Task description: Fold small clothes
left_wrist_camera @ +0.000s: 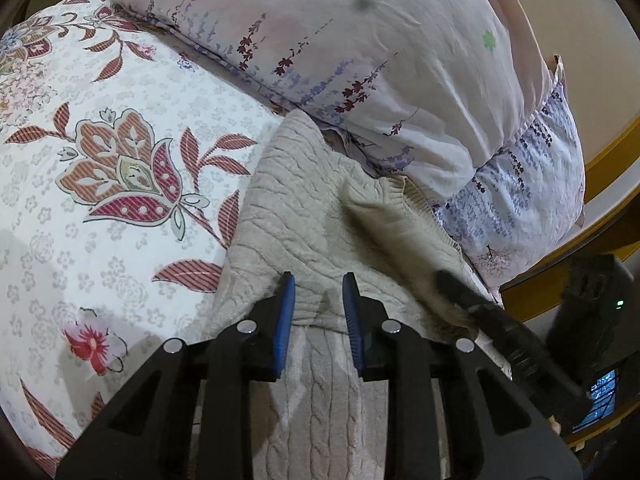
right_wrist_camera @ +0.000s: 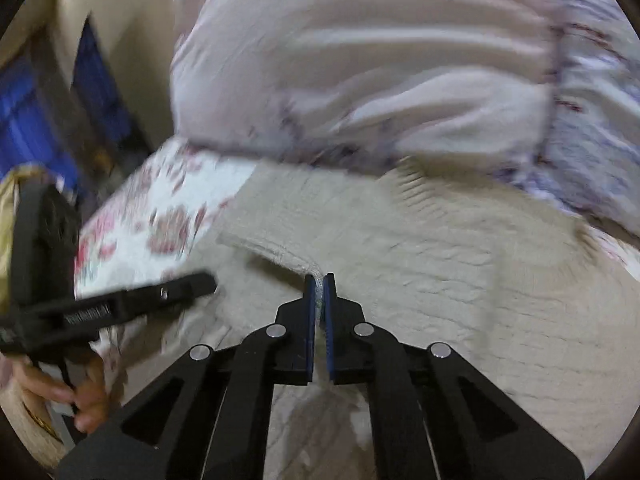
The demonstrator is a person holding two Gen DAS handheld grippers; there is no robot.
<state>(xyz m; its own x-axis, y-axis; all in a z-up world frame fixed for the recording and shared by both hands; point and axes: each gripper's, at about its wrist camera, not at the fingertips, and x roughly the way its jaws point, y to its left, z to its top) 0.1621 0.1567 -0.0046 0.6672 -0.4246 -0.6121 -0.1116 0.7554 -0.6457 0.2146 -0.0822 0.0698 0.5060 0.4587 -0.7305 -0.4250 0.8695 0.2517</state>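
Right wrist view shows the right gripper (right_wrist_camera: 319, 280) clamped on a raised edge of the one beige cable-knit sweater (right_wrist_camera: 440, 272), which spreads ahead and to its right toward the floral pillow (right_wrist_camera: 360, 60) at the bed's far edge. The left gripper (left_wrist_camera: 319, 280), jaws parted and empty, hovers over the same sweater (left_wrist_camera: 288, 208), whose length runs straight away from it. One sweater, two grippers; the bedsheet (left_wrist_camera: 100, 120) carries it.

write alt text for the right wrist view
The right gripper is shut on a pinched edge of a beige knit sweater spread on a floral bedsheet. A pale duvet is bunched behind it, and the left gripper reaches in from the left. The view is motion-blurred.
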